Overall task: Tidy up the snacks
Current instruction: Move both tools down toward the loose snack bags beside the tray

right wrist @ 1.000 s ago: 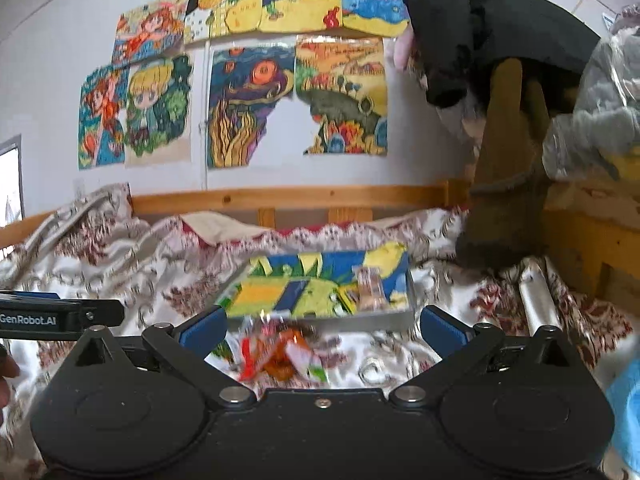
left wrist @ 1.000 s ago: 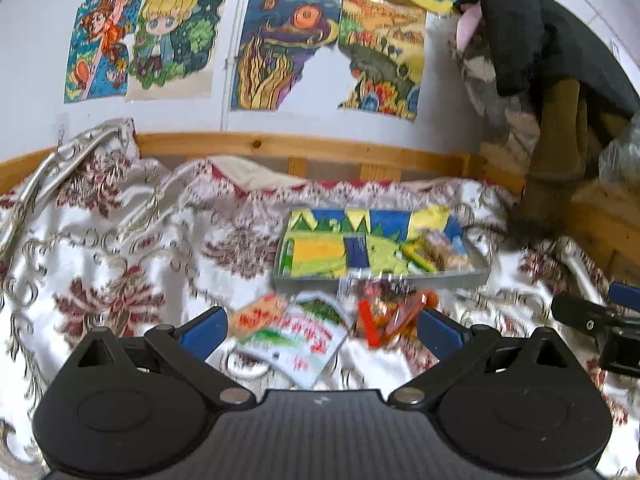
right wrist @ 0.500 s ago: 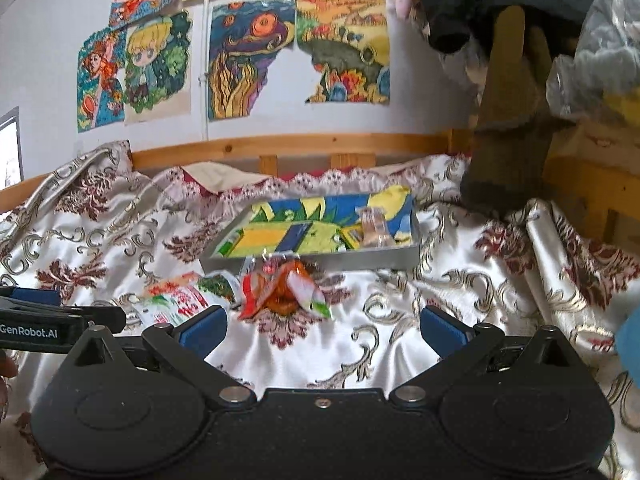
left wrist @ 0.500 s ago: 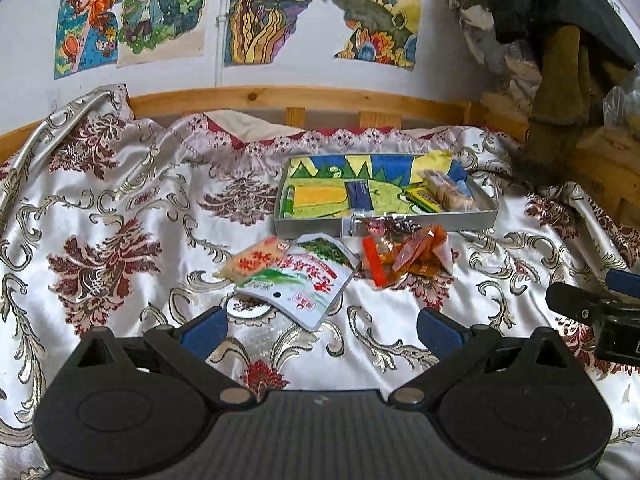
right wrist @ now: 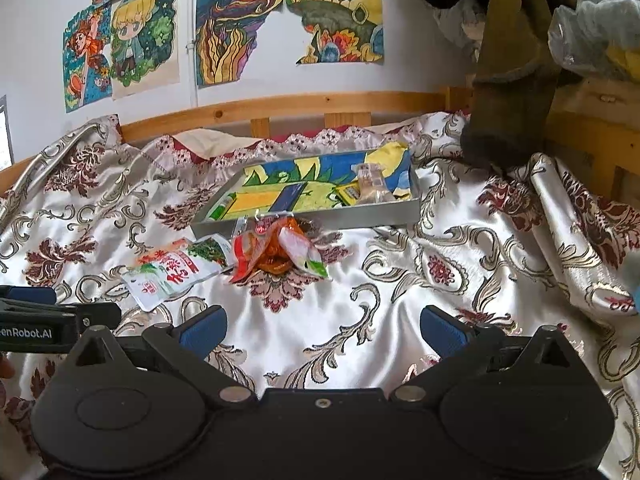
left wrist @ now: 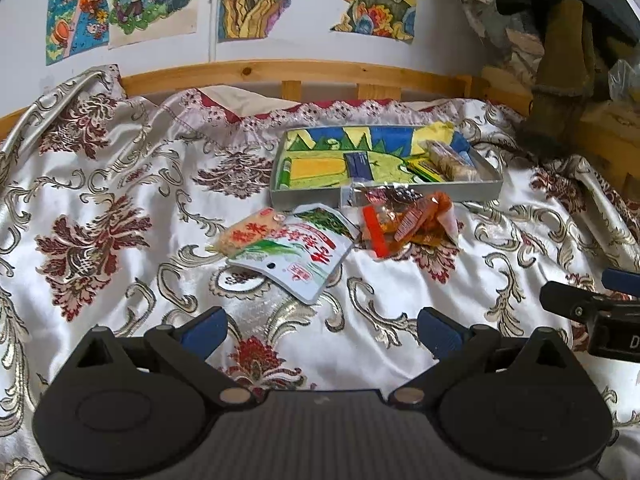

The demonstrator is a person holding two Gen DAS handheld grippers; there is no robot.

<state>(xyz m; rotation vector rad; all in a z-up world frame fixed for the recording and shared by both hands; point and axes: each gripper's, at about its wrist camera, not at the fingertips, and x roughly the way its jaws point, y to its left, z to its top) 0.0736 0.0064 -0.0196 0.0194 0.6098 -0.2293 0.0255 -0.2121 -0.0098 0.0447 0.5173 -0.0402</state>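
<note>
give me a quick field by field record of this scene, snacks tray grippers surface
surface: shiny white bedspread with red and gold floral pattern
tray: shallow grey tray with colourful drawing inside, holds a clear-wrapped beige snack bar
loose snacks: white and green flat pouch; small orange packet beside it; heap of orange-red wrapped snacks against the tray front
left gripper: open, empty
right gripper: open, empty

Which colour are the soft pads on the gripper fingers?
Blue pads, clearest in the right wrist view.

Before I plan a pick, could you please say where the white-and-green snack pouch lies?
Left wrist view, centre: white-and-green snack pouch lies on the bedspread, before the tray, left of the orange packets.
</note>
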